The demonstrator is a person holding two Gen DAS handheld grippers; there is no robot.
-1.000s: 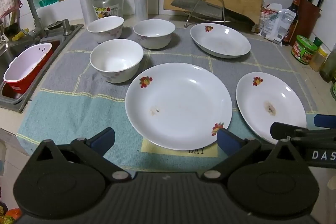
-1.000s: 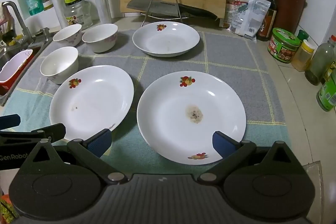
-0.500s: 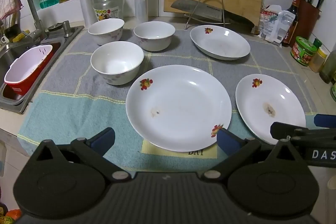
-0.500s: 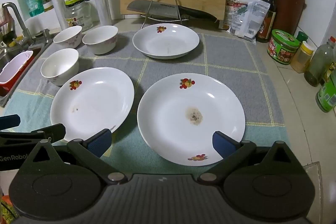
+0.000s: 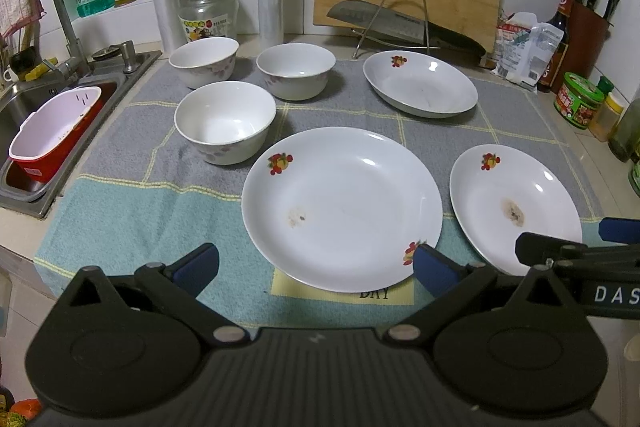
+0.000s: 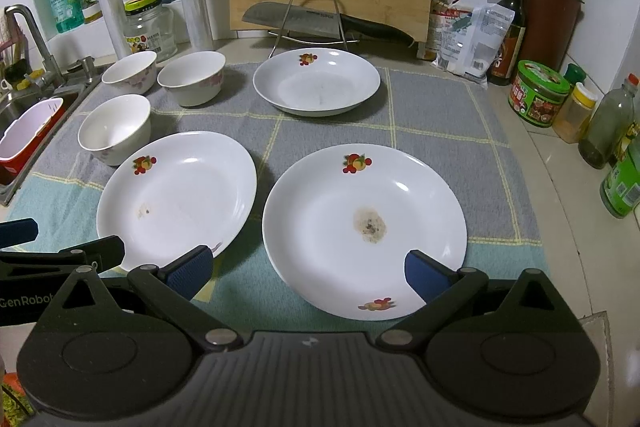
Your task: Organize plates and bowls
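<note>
1. Left gripper [image 5: 316,265]: fingers spread wide, nothing held, hovering at near edge of left plate [image 5: 342,209]; plate rim sits between the fingers, right fingertip [image 5: 430,263] overlapping rim in view, contact unclear.
2. Right gripper [image 6: 306,273]: fingers also wide apart and empty; stained plate [image 6: 364,231] directly ahead, near rim between the fingers.
3. Third plate [image 6: 316,81] well beyond both grippers, ahead near the knife rack [image 6: 312,11].
4. Three bowls [image 5: 226,121] ahead-left of left fingers, grouped close, not nested; near bowl just beside left plate's far-left rim.
5. All on towel [image 5: 132,211] over counter [image 6: 568,187]; nothing stacked yet, task likely at start.
6. Likely step: grab a plate by near rim for stacking.
7. To do well: tilt so one finger goes under rim, other on top; towel gives, so press in to get underneath.
8. Clamp firmly, glazed rim likely slippery; lift level, lower centred on next plate, avoid clinking.
9. Bowls: pinch wall at rim, nest one by one.
</note>
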